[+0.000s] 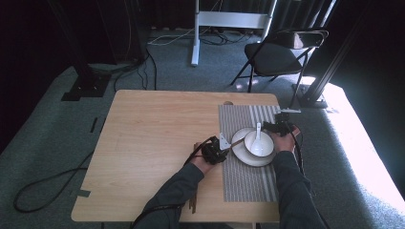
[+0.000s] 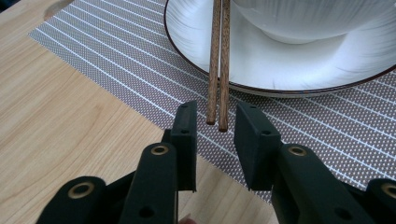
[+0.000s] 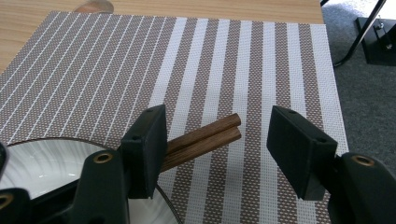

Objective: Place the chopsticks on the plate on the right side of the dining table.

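Observation:
A pair of dark wooden chopsticks point(image 2: 218, 60) lies across the rim of a white plate point(image 2: 289, 65) on a striped placemat point(image 1: 248, 183). A white bowl point(image 1: 260, 144) with a white spoon point(image 1: 258, 131) in it stands on the plate. My left gripper point(image 2: 215, 116) is open, and the near ends of the chopsticks sit between its jaws without touching them. My right gripper point(image 3: 219, 126) is open wide at the plate's far right side. The other ends of the chopsticks point(image 3: 205, 140) stick out between its jaws, close to the left one. In the high view the left gripper point(image 1: 217, 150) and right gripper point(image 1: 279, 126) flank the plate.
The left half of the wooden table point(image 1: 153, 143) is bare wood. A notch point(image 3: 93, 6) shows in the table's far edge beyond the placemat point(image 3: 224, 60). On the carpet behind stand a black folding chair point(image 1: 282, 52), a white stand point(image 1: 196, 33) and loose cables point(image 1: 47, 183).

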A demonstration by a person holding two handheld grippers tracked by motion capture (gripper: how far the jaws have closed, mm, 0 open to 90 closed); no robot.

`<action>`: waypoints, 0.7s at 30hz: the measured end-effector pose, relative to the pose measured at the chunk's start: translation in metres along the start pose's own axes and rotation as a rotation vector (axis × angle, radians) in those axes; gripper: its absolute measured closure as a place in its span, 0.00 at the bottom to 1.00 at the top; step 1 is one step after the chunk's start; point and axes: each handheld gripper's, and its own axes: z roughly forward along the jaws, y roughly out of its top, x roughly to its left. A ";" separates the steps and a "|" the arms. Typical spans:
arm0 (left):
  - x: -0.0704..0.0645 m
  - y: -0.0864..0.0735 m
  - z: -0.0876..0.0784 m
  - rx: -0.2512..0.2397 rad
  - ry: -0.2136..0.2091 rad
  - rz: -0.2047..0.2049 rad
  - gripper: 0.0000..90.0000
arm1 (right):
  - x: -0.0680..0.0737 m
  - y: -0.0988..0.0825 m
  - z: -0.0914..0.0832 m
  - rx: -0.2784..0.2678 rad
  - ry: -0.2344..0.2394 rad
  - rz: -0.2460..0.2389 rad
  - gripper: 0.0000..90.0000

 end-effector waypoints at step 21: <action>-0.001 0.004 0.004 0.021 0.007 0.014 0.90 | -0.001 0.001 -0.001 0.010 0.001 -0.018 0.41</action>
